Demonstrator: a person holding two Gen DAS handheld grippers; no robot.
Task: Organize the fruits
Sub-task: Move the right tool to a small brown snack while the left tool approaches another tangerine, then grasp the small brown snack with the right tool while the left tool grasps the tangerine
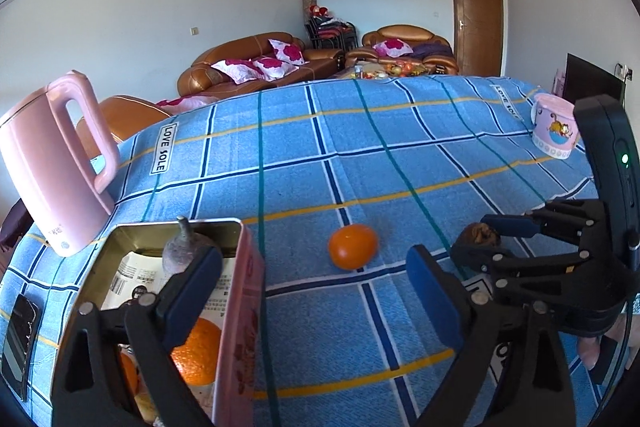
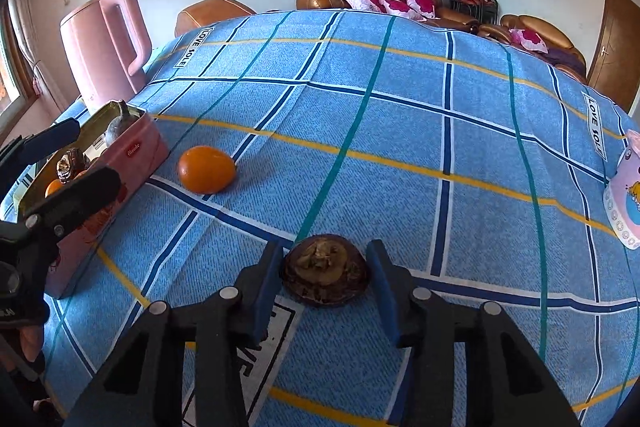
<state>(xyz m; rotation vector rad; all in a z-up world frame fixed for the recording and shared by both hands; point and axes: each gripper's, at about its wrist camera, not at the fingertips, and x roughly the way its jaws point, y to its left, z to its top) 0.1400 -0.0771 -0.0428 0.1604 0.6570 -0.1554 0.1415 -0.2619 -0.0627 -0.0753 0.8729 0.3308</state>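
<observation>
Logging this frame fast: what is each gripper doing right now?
Left gripper: open, holding nothing, one finger over the pink tin.
Right gripper: open, fingers either side of the brown fruit on the cloth, not yet gripping.

Home living room, leather sofa [image 1: 256, 61], wooden door [image 1: 477, 21]

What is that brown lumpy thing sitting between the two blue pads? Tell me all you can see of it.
The brown fruit is round and squat, dark brown, with a rough, dried, yellowish crown on top. It looks like a mangosteen, though that is a guess. It rests upright on the blue checked cloth, partly over a white printed label. The right claw is open around it, a blue pad on each side; a narrow gap shows at the right pad, and contact at the left cannot be told.
</observation>
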